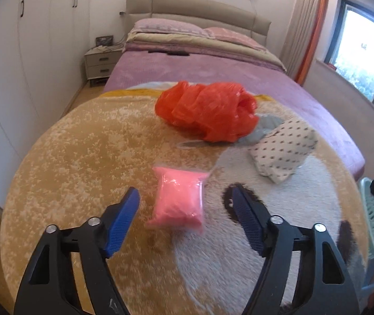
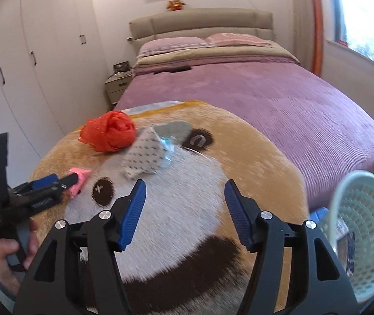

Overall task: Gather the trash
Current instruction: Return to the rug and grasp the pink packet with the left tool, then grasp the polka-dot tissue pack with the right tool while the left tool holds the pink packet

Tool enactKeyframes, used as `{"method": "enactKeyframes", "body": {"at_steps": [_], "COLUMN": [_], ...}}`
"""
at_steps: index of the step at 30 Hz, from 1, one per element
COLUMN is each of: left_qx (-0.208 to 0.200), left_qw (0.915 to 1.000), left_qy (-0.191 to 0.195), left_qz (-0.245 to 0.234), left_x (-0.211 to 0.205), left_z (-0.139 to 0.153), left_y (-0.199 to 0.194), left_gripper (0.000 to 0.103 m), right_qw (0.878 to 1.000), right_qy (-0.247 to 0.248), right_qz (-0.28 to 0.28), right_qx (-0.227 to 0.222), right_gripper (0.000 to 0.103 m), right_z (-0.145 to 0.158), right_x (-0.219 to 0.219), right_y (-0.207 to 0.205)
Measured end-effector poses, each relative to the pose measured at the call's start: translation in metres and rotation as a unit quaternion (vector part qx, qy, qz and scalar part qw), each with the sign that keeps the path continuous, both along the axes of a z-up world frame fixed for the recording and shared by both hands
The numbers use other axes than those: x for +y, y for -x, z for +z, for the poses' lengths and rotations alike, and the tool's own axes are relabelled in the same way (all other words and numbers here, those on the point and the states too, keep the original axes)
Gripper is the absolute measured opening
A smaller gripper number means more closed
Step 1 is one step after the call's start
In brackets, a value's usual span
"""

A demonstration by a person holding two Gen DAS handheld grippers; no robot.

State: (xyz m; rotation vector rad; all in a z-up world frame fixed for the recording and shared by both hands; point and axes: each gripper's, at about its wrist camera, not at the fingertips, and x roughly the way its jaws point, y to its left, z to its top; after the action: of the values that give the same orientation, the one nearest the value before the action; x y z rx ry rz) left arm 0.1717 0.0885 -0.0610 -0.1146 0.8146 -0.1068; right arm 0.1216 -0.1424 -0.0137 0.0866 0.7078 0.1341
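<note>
Spreading under everything is the plush panda blanket (image 1: pixel 68 144), draped over the foot of the bed (image 2: pixel 279 99). Beyond the fingertips of the left gripper (image 1: pixel 184 199) lies the crumpled orange bag (image 1: pixel 208 110), and ahead to their right the dotted wrapper (image 1: pixel 281 149). A pale green basket (image 2: pixel 357 236) hangs off the right side of the right gripper (image 2: pixel 184 194), whose fingers stand spread with nothing between them. Smallest is the pink packet (image 1: pixel 179 199), lying between the left fingers, which are also spread wide and not visibly touching it. Its slick film could slide out as they close, and the deep pile may snag a blue pad (image 1: pixel 122 218) if the approach runs too low, lifting blanket along with trash.
</note>
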Motion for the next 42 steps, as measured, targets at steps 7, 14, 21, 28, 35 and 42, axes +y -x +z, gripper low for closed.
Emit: {"method": "enactKeyframes", "body": {"at_steps": [7, 14, 21, 28, 35, 42], "left_qx": [0.0, -0.018, -0.038, -0.041, -0.039, -0.038], "left_qw": [1.0, 0.9997, 0.9974, 0.9976, 0.9977, 0.9978], "left_qy": [-0.002, 0.016, 0.061, 0.054, 0.054, 0.053], "left_qz": [0.006, -0.005, -0.009, -0.012, -0.015, -0.016], "left_x": [0.004, 0.008, 0.02, 0.014, 0.015, 0.015], "left_z": [-0.01, -0.009, -0.007, -0.007, -0.008, -0.01], "left_y": [-0.008, 0.003, 0.007, 0.007, 0.004, 0.003], "left_gripper": [0.038, 0.038, 0.038, 0.038, 0.038, 0.038], "right_qw": [1.0, 0.999, 0.997, 0.997, 0.999, 0.998], "right_qy": [0.01, 0.03, 0.049, 0.025, -0.003, -0.024], "right_qz": [0.018, 0.024, 0.049, 0.071, 0.032, 0.002], "right_qx": [0.008, 0.015, 0.02, 0.002, 0.005, 0.056], "right_gripper": [0.063, 0.063, 0.012, 0.005, 0.005, 0.005], "right_z": [-0.009, -0.027, -0.033, -0.023, -0.018, -0.038], "right_x": [0.026, 0.048, 0.058, 0.061, 0.042, 0.018], "right_y": [-0.044, -0.085, -0.087, -0.04, 0.01, 0.034]}}
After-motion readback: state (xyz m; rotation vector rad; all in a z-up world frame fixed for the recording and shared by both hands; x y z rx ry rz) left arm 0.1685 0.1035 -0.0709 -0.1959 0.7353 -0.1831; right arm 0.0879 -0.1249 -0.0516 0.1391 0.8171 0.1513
